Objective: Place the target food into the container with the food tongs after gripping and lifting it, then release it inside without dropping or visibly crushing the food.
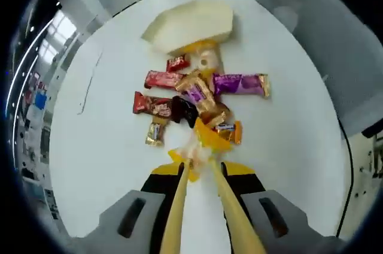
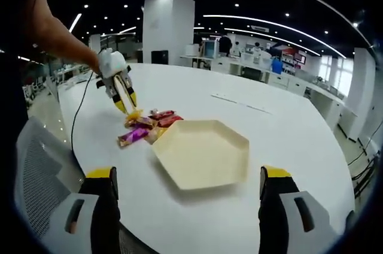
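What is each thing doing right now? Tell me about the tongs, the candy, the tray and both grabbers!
Tongs: held in the left gripper, tips close together at the near edge of the candy pile.
Candy pile: wrapped, lying on the table beside the tray.
Tray: empty, flat on the table.
Left gripper: shut on the tongs.
Right gripper: open, holding nothing.

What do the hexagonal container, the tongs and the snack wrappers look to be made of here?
Hexagonal container: matte cream, probably moulded pulp or plastic; no shine.
Tongs: pale yellow-tan, smooth arms, likely bamboo or wood, though plastic is possible.
Snack wrappers: glossy foil or plastic film, showing crinkles and bright glints; the purple one reflects light most clearly.
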Available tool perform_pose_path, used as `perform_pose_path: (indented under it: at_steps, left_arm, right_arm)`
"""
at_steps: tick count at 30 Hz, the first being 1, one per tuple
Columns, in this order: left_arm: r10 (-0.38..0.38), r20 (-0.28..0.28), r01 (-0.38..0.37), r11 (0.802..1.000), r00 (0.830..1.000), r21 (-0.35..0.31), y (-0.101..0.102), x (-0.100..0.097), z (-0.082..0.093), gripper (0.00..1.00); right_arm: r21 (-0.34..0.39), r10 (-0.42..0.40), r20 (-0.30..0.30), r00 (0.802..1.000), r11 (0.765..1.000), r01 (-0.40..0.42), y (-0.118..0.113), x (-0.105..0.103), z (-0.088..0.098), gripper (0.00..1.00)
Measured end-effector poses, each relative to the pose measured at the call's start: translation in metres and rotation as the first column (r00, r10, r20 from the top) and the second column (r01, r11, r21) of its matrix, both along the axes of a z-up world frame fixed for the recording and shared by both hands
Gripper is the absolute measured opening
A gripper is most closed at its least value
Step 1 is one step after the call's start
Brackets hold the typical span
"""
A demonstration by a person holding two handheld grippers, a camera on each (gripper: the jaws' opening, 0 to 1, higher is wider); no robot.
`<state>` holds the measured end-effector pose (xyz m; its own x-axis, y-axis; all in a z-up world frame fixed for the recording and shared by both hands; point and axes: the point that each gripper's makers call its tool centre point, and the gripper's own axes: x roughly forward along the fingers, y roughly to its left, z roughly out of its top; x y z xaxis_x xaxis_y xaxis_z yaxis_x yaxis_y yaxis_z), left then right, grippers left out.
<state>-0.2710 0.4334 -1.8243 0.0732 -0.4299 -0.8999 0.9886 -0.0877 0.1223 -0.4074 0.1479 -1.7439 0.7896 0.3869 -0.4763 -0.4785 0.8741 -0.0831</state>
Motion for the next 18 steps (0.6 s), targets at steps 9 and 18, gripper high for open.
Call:
perform_pose_path:
  at_steps: [9,18]
  left_arm:
    - [-0.032,0.003,0.032,0.999,0.999,-0.012,0.0,-0.026,0.012,0.21]
    - [-0.107,0.043,0.106,0.994,0.993,0.028,-0.01,-0.025,-0.01,0.23]
  right_arm:
    - [-0.001,0.017,0.0,1.0,1.0,-0.017,0.003,-0.001,0.0,0.96]
    - [-0.002,0.012,-0.001,1.0,1.0,-0.012,0.002,-0.001,0.0,0.96]
